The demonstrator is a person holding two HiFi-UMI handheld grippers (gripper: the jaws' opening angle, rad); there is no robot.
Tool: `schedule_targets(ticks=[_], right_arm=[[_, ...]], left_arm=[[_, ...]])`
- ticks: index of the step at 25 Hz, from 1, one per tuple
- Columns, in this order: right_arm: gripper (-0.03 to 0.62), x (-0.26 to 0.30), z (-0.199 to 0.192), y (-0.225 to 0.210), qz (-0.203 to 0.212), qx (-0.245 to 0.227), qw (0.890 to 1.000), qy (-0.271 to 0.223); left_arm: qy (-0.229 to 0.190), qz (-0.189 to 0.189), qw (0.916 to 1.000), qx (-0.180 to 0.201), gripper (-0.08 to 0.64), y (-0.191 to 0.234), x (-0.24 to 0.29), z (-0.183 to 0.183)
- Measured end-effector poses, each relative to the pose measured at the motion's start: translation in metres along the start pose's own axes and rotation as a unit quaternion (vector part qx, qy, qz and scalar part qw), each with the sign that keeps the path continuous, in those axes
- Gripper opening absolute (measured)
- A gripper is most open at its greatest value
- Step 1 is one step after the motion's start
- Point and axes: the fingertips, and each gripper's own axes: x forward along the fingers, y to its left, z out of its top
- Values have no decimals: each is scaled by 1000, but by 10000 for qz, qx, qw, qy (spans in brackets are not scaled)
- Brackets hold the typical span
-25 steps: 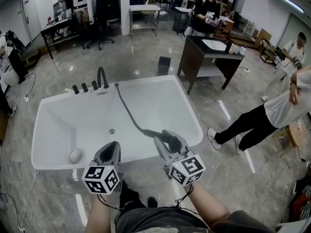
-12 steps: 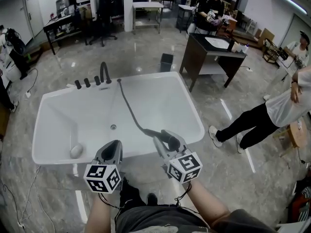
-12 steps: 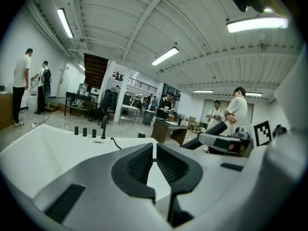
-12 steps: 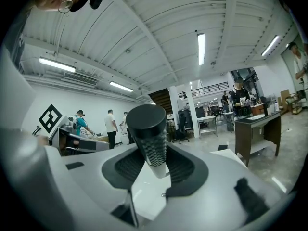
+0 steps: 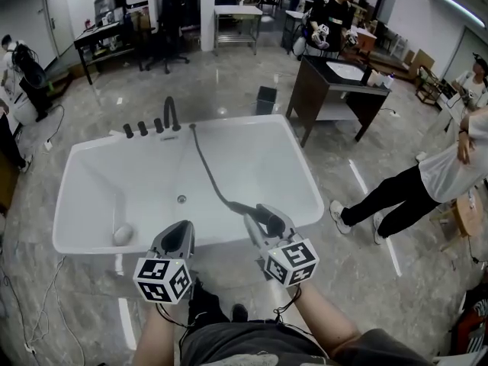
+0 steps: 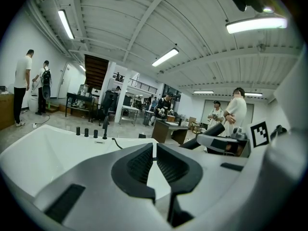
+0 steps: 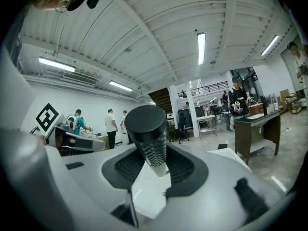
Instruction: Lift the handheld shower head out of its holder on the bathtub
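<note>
A white bathtub [image 5: 309,185] fills the middle of the marble floor, with a dark desk [image 5: 335,90] carrying a basin beyond its far right corner and a person [image 5: 427,181] standing off to the right. A dark hose [image 5: 206,170] runs from the tub's far rim, beside the faucet [image 5: 169,113], across the basin towards the near rim. There the right gripper [image 5: 264,218] clamps the handheld shower head [image 7: 148,129] by its ribbed handle, pads pressed on both sides. The left gripper [image 5: 177,233] sits just beside it over the near rim, jaws drawn together and empty. Three knobs [image 5: 142,130] stand left of the faucet; a small round object [image 5: 122,235] lies in the tub's near left corner.
</note>
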Motion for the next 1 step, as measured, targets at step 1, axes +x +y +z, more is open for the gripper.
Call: schedule_targets(ticks=[1], right_arm=[[144, -1, -1, -1, -11, 12, 10000, 7]], left_arm=[[-3, 1, 10000, 1, 32, -1, -1, 0]])
